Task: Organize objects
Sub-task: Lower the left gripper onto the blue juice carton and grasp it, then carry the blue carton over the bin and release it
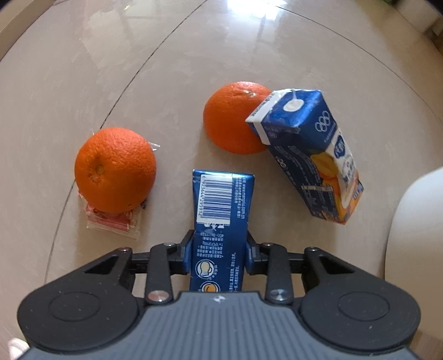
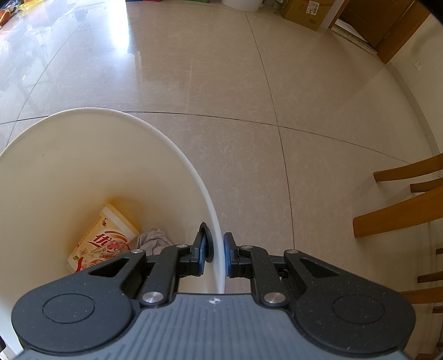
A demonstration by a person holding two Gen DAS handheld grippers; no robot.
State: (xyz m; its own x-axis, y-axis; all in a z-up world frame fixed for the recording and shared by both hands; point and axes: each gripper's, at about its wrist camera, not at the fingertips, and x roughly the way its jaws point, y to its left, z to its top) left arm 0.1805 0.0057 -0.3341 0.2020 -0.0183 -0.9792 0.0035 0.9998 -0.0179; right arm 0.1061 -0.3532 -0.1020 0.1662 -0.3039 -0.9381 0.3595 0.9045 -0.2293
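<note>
My left gripper (image 1: 219, 250) is shut on a blue drink carton (image 1: 221, 210) with a barcode, held above the tiled floor. A second blue carton (image 1: 310, 155) stands tilted on the floor to the right, leaning on an orange (image 1: 232, 119). Another orange (image 1: 115, 169) sits on a red-and-white snack packet (image 1: 113, 224) at the left. My right gripper (image 2: 216, 256) is shut on the rim of a white bucket (image 2: 177, 149), one finger inside and one outside. Inside the bucket lie a milk-tea cup (image 2: 105, 238) and a crumpled paper (image 2: 153, 241).
The white bucket's edge (image 1: 415, 221) shows at the right of the left wrist view. Wooden chair rungs (image 2: 401, 210) stand at the right of the right wrist view. A cardboard box (image 2: 304, 12) and a wooden door (image 2: 387, 25) are far back.
</note>
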